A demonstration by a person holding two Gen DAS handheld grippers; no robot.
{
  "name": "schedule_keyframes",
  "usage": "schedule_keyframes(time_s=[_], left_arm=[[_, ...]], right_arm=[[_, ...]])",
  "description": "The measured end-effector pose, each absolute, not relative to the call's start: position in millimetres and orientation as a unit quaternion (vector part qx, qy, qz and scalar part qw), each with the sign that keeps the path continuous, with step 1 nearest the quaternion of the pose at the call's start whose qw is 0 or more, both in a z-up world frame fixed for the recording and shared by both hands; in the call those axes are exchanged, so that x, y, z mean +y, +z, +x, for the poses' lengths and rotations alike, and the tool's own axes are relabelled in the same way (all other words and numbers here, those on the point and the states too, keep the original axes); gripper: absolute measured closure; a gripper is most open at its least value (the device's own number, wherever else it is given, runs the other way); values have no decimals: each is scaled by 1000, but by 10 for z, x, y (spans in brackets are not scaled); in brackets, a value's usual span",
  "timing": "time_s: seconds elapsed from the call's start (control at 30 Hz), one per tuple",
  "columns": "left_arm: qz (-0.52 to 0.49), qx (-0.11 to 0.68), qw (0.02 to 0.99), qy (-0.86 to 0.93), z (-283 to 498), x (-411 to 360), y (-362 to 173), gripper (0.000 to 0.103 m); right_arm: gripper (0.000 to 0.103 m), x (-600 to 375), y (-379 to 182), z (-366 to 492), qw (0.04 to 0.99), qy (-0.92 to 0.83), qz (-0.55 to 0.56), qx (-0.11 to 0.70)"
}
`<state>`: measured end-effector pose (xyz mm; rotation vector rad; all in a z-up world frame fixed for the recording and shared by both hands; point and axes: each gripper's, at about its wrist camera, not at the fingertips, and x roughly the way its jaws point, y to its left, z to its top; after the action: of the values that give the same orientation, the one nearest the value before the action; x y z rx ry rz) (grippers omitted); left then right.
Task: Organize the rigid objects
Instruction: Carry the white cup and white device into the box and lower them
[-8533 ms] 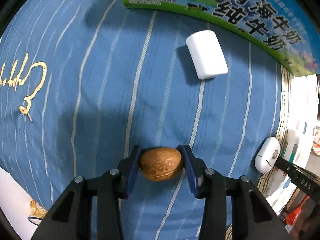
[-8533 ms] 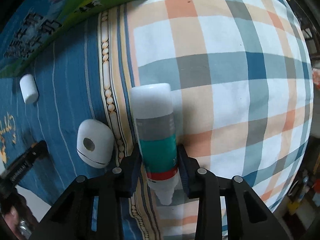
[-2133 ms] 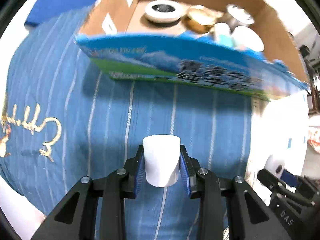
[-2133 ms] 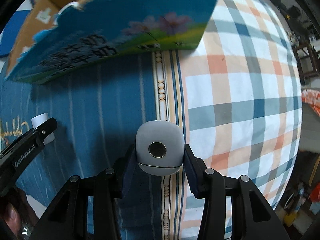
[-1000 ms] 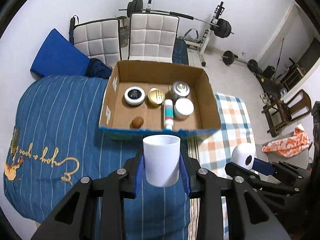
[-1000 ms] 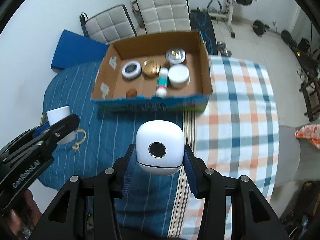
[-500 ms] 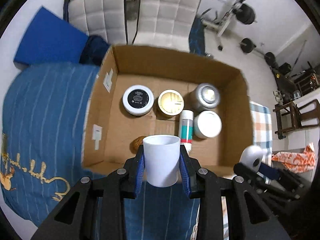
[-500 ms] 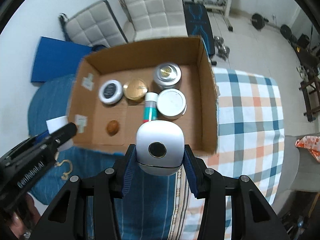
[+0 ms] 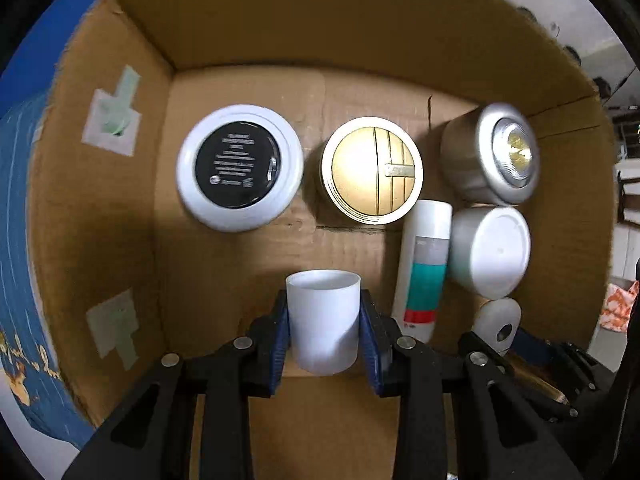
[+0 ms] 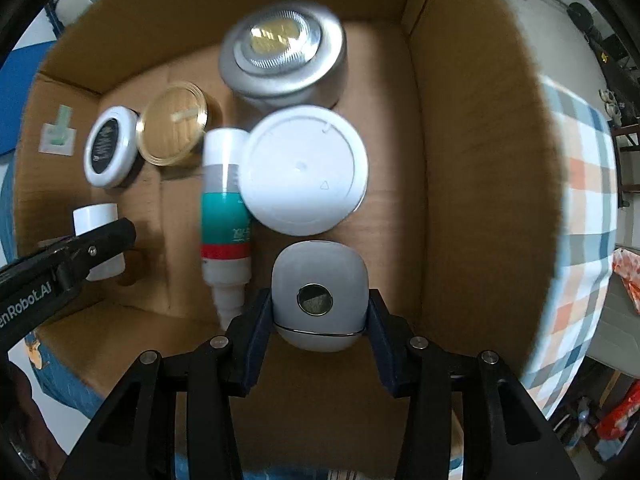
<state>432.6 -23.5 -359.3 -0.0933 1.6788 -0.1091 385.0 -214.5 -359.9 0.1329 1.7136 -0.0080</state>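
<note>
Holding two white items inside a cardboard box (image 9: pixel 304 20).
Box contents, largest first: silver tin (image 10: pixel 282 56), white jar (image 10: pixel 304 170), black-lidded tin (image 9: pixel 239 173), gold-lidded tin (image 9: pixel 372 170), tube (image 10: pixel 225 204). Left tongs (image 9: pixel 323 336) clamp a white cap (image 9: pixel 323 326) low over the box floor; right tongs (image 10: pixel 319 314) clamp a rounded white case (image 10: pixel 319 294) just beside the tube and jar.

White cup (image 9: pixel 322 320), rounded white case (image 10: pixel 319 300), inside box (image 9: pixel 100 200)
</note>
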Motion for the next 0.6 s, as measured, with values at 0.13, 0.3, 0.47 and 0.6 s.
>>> schedule_keyframes(time_s=[0.13,0.3,0.47,0.6], left_arm=[[-33,755,653,-50,4378,-291,-3733,74],[-34,764,643,-54,4415,-315,-3853,73],[-29,770,635,-55,4426,-304,-3950,73],[-35,771,633,-60,4437,-310,-3958,65]], right_arm=[[55,-2136,-3776,3916,645,-10,52,763],[55,-2154,-3845,3989,649,-18,48,759],[54,-2175,-3915,4078,644,-21,41,764],[54,-2196,-3948,4101,644,-23,34,764]])
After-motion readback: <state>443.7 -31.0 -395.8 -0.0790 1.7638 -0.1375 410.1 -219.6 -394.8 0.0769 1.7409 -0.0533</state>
